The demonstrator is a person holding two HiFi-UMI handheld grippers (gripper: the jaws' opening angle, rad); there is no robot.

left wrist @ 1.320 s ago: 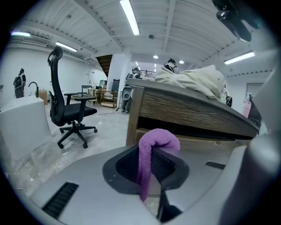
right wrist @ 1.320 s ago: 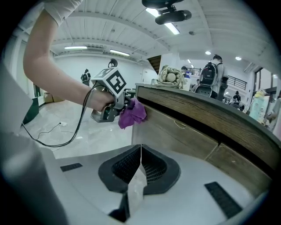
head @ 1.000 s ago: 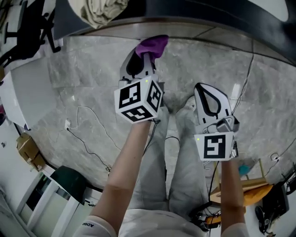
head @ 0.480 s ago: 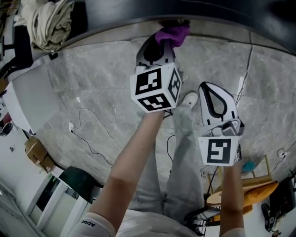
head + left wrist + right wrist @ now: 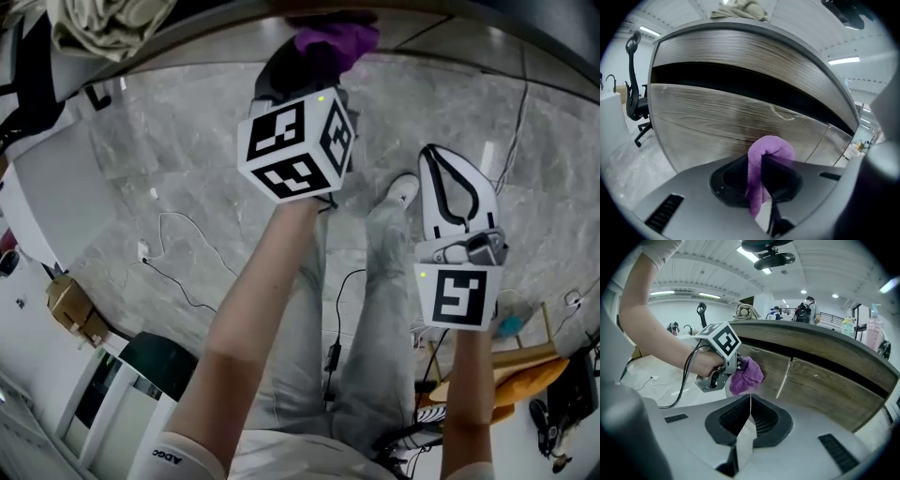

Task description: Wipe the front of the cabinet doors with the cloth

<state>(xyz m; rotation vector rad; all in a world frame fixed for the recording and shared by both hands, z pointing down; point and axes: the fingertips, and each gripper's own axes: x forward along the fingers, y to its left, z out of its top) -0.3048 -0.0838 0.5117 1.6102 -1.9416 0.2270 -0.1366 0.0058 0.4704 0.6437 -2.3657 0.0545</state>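
Your purple cloth point(image 5: 768, 152) is bunched into a soft fold and pinched between the jaws of your left gripper point(image 5: 761, 180). Its rounded end pokes out past the jaw tips and a tail hangs below. It sits right up at the wood-grain cabinet doors point(image 5: 708, 122); you cannot tell whether it truly touches. The doors are grey-brown, upright and closed, with a dark recess point(image 5: 740, 82) running above them. In the right gripper view the cloth is just left of the seam point(image 5: 784, 376) between two doors.

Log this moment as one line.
left gripper: shut on cloth | cloth: at cabinet door | right gripper: shut, empty, off door
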